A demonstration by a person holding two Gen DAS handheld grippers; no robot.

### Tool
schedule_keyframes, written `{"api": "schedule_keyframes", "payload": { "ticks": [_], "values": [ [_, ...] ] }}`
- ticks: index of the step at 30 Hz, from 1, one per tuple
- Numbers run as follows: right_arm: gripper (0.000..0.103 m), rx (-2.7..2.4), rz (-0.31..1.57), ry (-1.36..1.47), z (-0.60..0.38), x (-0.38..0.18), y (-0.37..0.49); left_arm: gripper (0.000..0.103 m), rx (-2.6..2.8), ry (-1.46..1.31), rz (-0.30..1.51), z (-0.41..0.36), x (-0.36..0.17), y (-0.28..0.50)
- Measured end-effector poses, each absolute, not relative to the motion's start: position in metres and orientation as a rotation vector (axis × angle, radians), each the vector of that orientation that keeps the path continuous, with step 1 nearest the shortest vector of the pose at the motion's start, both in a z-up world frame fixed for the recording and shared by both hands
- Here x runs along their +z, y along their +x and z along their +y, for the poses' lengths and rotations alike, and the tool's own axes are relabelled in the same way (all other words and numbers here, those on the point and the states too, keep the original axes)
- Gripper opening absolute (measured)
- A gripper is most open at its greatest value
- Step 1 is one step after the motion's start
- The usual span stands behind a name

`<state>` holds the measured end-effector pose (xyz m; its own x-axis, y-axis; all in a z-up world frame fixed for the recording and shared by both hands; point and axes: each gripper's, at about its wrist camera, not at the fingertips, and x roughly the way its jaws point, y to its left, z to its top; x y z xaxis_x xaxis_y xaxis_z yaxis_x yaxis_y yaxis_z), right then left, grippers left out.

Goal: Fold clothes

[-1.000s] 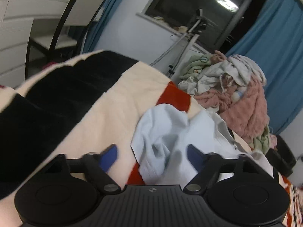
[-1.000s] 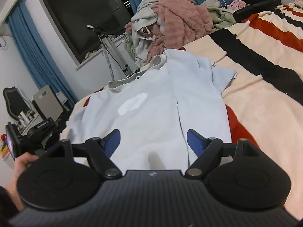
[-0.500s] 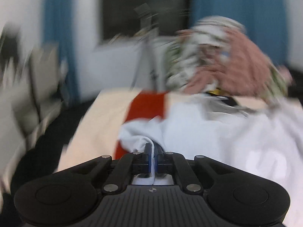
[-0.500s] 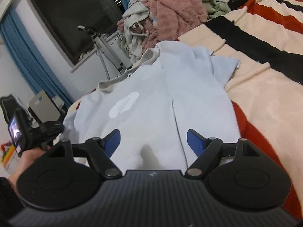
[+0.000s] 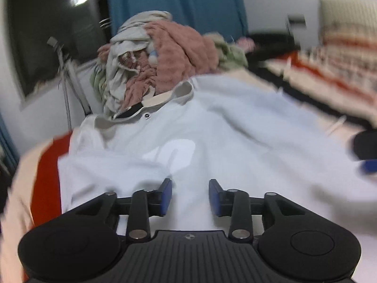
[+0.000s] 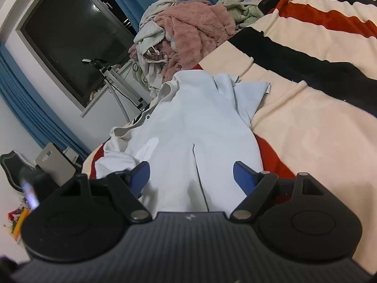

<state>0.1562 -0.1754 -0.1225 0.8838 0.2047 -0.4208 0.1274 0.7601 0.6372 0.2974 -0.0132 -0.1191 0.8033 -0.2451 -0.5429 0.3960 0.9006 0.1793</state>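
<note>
A pale blue polo shirt (image 5: 235, 136) with a beige collar lies front up on the striped blanket (image 6: 318, 122). Its left sleeve is folded in over the body (image 6: 115, 155). My left gripper (image 5: 190, 197) hovers over the shirt's lower left part, jaws partly open, nothing between them. My right gripper (image 6: 191, 176) is open wide above the shirt's hem (image 6: 188, 146), empty. The right gripper also shows blurred at the right edge of the left wrist view (image 5: 367, 151).
A heap of unfolded clothes (image 6: 186, 37), pink, grey and green, sits beyond the collar. Behind it are a dark window (image 6: 70, 37), blue curtains and a tripod (image 6: 110, 73). A chair (image 6: 54, 165) stands left of the bed.
My left gripper closed on the left sleeve, carried it inward over the shirt body, then opened and released it. My right gripper stayed open over the hem, shifting slightly.
</note>
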Motion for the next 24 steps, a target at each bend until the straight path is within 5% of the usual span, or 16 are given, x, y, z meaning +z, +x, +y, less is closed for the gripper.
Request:
{"api": "schedule_keyframes", "payload": {
  "ticks": [11, 15, 19, 24],
  "values": [
    [0.08, 0.045, 0.517, 0.724, -0.171, -0.127, 0.157, 0.039, -0.117, 0.064, 0.536, 0.102, -0.097, 0.282],
    [0.08, 0.034, 0.521, 0.699, -0.171, -0.128, 0.158, 0.04, -0.085, 0.142, 0.56, 0.103, -0.1, 0.316],
    [0.08, 0.026, 0.531, 0.687, -0.17, -0.131, 0.162, 0.053, -0.106, 0.178, 0.535, 0.1, -0.097, 0.335],
    [0.08, 0.03, 0.541, 0.648, -0.164, -0.136, 0.168, 0.048, -0.103, 0.305, 0.608, 0.088, -0.113, 0.366]
  ]
}}
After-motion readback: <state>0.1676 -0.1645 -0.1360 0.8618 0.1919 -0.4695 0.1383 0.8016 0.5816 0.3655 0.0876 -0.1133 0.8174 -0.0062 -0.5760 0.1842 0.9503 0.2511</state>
